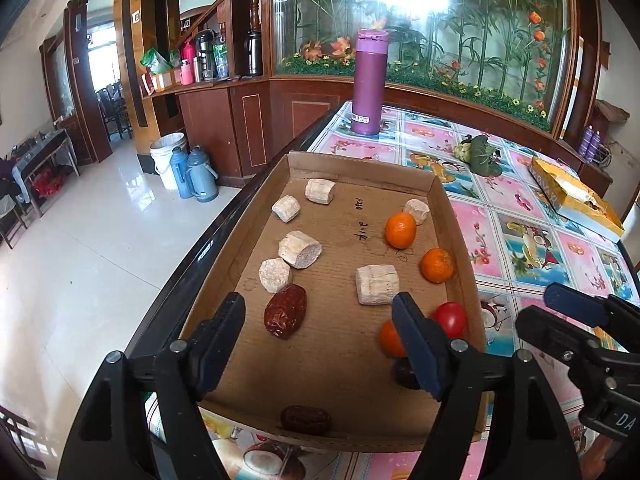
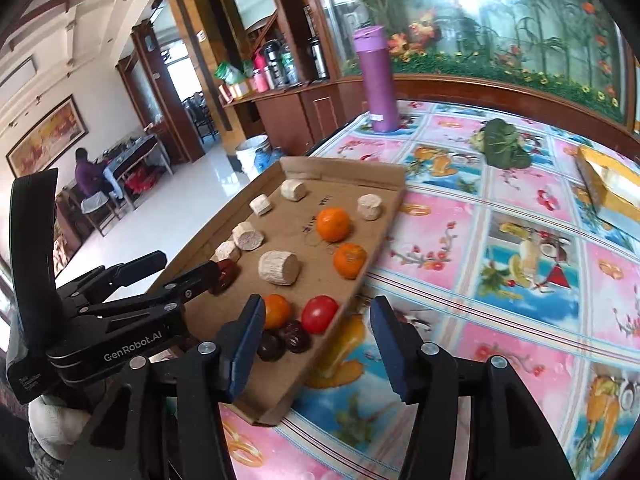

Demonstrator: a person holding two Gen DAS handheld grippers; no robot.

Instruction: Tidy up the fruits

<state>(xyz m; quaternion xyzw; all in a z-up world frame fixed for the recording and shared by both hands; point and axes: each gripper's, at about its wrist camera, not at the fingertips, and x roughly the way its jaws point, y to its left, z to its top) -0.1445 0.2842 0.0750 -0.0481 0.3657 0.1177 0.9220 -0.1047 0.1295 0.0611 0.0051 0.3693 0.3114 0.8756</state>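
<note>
Cardboard tray (image 1: 436, 200) sits at the near-left part of a table covered in a fruit-print cloth (image 1: 520, 240).

Left gripper (image 1: 320, 312) hovers over the near half of the tray, jaws wide apart, nothing between them. A red date (image 1: 286, 316) lies just inside its left finger.

Right gripper (image 2: 318, 324) hangs at the tray's near-right edge, jaws spread, empty; its left finger is above the tray, its right finger above the cloth.

Tray contents:
- Pale cut cylinder pieces: four along the left side, e.g. (image 1: 300, 249); one at centre (image 1: 377, 285); one far right (image 1: 417, 211).
- Two tangerines on the right side, (image 1: 400, 230) and (image 1: 437, 265), apart from each other.
- Near right: a cherry tomato (image 1: 450, 319) beside a small orange fruit (image 2: 277, 310), two dark dates (image 2: 295, 336) just in front of them.
- One more dark date (image 1: 305, 420) at the near edge.

Off tray: purple flask (image 1: 369, 82) upright at the far edge; green leafy item (image 1: 482, 154) and a yellow box (image 1: 576, 196) to the far right.
</note>
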